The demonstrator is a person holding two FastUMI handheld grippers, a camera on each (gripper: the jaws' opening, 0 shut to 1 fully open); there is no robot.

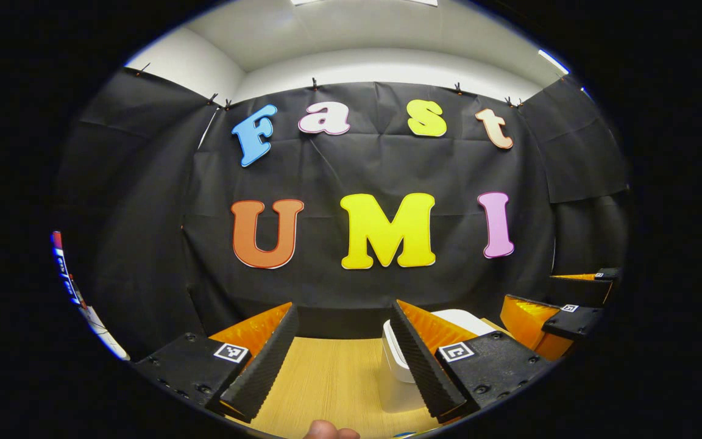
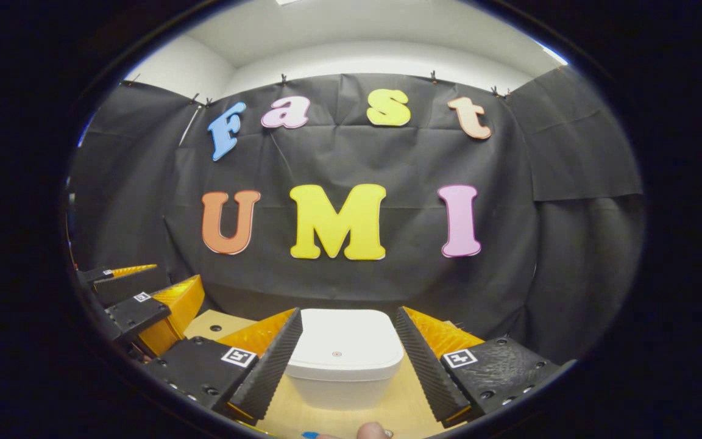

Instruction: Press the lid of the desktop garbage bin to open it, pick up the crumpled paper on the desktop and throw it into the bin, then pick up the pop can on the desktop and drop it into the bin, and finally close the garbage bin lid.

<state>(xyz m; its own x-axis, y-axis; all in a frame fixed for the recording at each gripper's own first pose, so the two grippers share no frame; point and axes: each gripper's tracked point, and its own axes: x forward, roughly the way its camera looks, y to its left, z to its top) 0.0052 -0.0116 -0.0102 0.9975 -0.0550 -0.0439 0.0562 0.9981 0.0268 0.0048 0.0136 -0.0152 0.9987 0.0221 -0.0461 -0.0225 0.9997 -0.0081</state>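
Observation:
The white desktop bin (image 2: 342, 356) stands on the wooden table (image 2: 400, 405) with its lid down; a small red dot marks the lid's middle. My right gripper (image 2: 348, 316) is open, one finger on either side of the bin in the right gripper view and neither touching it. My left gripper (image 1: 345, 311) is open over bare table (image 1: 333, 378), holding nothing. In the left gripper view, the bin (image 1: 395, 366) peeks out from behind the right-hand finger. Each gripper also appears in the other's view: the right gripper (image 1: 561, 308) far right, the left gripper (image 2: 138, 299) far left.
The black cloth wall closes the back of the table just behind the bin. A fingertip (image 1: 326, 431) of the holding hand shows at the bottom edge. A narrow red, blue and white strip (image 1: 67, 274) sits at the far left edge.

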